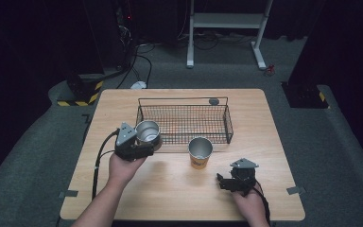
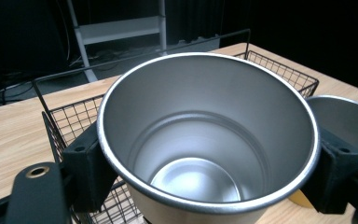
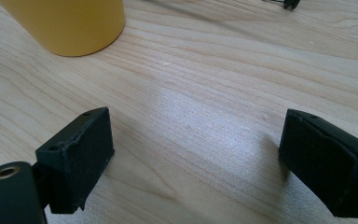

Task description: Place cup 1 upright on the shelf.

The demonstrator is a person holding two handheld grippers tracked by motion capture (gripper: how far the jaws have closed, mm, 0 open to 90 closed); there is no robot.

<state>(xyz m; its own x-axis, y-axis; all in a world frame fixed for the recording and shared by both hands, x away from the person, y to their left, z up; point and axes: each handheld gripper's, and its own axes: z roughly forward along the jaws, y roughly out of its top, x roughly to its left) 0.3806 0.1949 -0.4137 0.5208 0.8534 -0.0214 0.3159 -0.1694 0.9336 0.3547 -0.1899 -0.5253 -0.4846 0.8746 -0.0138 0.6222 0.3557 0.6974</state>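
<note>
My left gripper (image 1: 145, 144) is shut on a silver metal cup (image 1: 147, 131), one jaw on each side of its wall just below the rim. In the left gripper view the cup (image 2: 205, 140) is upright, empty, and held a little above the table at the near left corner of the wire basket (image 2: 284, 70). A yellow cup with a metal inside (image 1: 201, 151) stands on the table in front of the basket (image 1: 184, 101). My right gripper (image 1: 224, 182) rests low over the table to the right of it, open, with bare wood between its jaws (image 3: 196, 158). The yellow cup's base (image 3: 70, 23) lies ahead.
The light wooden table (image 1: 170, 194) carries the black wire basket at its middle back. A small grey round object (image 1: 213, 101) lies behind the basket's far rim. Beyond the table are dark floor, cables and a white frame (image 1: 227, 28).
</note>
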